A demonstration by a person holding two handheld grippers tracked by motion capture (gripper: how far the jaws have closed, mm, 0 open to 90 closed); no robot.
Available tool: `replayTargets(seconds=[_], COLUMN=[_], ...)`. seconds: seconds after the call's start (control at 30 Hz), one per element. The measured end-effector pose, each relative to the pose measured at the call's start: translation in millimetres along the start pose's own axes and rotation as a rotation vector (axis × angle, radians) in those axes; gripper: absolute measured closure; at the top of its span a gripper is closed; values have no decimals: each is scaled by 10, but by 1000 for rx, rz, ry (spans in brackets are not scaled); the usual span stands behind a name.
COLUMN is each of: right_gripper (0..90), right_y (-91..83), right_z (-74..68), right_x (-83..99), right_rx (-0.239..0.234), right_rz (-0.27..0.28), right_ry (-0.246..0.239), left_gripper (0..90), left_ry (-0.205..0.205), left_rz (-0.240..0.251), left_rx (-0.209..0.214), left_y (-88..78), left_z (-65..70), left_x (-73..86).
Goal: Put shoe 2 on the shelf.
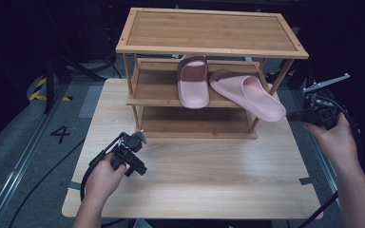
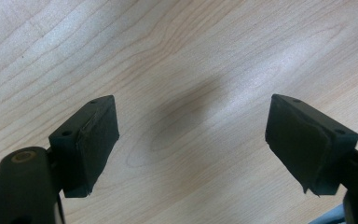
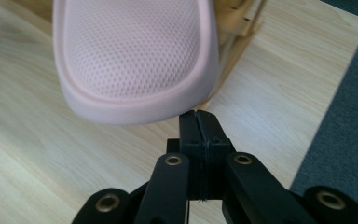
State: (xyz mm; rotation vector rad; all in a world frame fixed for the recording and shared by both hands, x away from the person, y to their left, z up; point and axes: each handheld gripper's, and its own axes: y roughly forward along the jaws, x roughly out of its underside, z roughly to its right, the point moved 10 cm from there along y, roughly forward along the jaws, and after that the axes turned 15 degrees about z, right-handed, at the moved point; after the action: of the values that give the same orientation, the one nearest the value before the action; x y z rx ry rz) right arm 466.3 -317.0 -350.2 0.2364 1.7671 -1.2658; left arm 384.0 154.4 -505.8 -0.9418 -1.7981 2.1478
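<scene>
R gripper (image 3: 199,116) jaws pressed together, empty, just under heel of pink slipper (image 3: 135,56) overhanging shelf. L gripper (image 2: 191,135) jaws wide over table (image 2: 191,46).

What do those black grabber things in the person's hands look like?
Both are black. The left gripper has two blocky jaws with flat dark pads and small screw holes. The right gripper has arms joined by brass-coloured rivets. A black cable trails from the left one. No sleeves show.

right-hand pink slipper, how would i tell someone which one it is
Find the bamboo shoe rack on the table, then its middle shelf, where two pink slippers lie. It is the slipper lying slantwise, its heel end poking out past the rack's right front post, near the shut right tool; the other slipper lies straight.
</scene>
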Motion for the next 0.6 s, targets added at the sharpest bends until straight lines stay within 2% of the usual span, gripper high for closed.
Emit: replayTargets(seconds=[0.17,0.23,0.33,0.37,0.43,0.6], right_gripper=[894,895,895,895,896,897], right_y=[54,64,95,112,117,193], right_z=[-208,-242,-354,-433,-463,-679], right_x=[-45,-53,-75,-82,-86,-147], right_rx=[-55,-57,-81,-92,-97,-136], right_rz=[-10,-15,-19,-22,-23,-27], right_ry=[-12,-20,-33,-49,-53,-87], left_gripper=[178,178,178,178,178,178], left_ry=[10,8,9,11,11,14], left_rz=[-5,-1,2,-3,-2,-3], left_rx=[-4,-5,-2,0,-1,-2], left_y=[-14,-10,-5,-6,-3,-2], left_z=[3,5,3,2,1,13], left_x=[-2,-4,-8,-4,-4,-1])
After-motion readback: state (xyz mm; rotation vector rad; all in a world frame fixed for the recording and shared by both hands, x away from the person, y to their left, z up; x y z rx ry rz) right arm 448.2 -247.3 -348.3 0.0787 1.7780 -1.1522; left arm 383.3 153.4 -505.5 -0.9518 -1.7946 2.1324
